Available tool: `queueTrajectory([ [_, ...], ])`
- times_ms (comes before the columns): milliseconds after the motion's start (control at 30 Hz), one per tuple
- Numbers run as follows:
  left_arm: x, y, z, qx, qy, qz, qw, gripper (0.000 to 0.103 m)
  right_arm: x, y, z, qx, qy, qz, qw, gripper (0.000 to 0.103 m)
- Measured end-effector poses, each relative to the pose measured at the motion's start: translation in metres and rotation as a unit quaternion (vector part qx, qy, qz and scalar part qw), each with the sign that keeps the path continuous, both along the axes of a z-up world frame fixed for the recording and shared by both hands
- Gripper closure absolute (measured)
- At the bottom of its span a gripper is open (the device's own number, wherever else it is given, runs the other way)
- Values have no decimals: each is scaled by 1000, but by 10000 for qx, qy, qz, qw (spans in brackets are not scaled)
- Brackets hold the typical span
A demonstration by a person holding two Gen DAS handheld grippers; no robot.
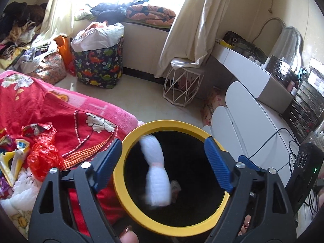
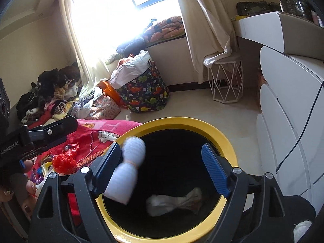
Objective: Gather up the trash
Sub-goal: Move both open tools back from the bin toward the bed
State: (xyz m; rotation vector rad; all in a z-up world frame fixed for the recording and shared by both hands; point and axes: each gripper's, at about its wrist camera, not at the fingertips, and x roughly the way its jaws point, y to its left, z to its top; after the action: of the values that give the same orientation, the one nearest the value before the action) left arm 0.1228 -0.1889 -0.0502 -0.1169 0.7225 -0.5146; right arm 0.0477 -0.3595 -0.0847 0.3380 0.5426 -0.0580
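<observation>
Sunlit and cluttered, the bedroom has a bright window at the far side, cream curtains, a dinosaur-print hamper [image 1: 99, 64] on the pale floor and a white wire stool [image 2: 226, 81] beyond it. Near us stands the yellow-rimmed bin [image 1: 141, 214] with its dark inside, set against a bed under a red floral blanket [image 1: 50, 109] on the left; white drawers [image 1: 253, 133] close the right side. We see a white wad of trash [image 1: 157, 172], pinched at its middle and blurred, over the bin's mouth, and in the right view a wad [image 2: 127, 174] beside the left pad, with a greyer wad [image 2: 174, 202] lying at the bottom. Our left claw [image 1: 162, 166] and right claw [image 2: 162, 172] both stand wide apart, gripping nothing. More wrappers and a red plastic bag [image 1: 43, 154] lie on the bed at left.
</observation>
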Motion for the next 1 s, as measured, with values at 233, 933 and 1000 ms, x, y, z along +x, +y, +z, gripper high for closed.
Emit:
queueTrajectory([
  [233, -12, 15, 5, -4, -226, 276, 9994, 11, -2, 6, 3, -147, -184, 130, 9996, 19],
  [933, -41, 75, 31, 42, -932, 901, 9916, 11, -15, 56, 19, -744, -699, 730, 9921, 12],
  [1000, -42, 82, 32, 35, -956, 972, 9907, 11, -14, 63, 20, -761, -691, 794, 9915, 12],
])
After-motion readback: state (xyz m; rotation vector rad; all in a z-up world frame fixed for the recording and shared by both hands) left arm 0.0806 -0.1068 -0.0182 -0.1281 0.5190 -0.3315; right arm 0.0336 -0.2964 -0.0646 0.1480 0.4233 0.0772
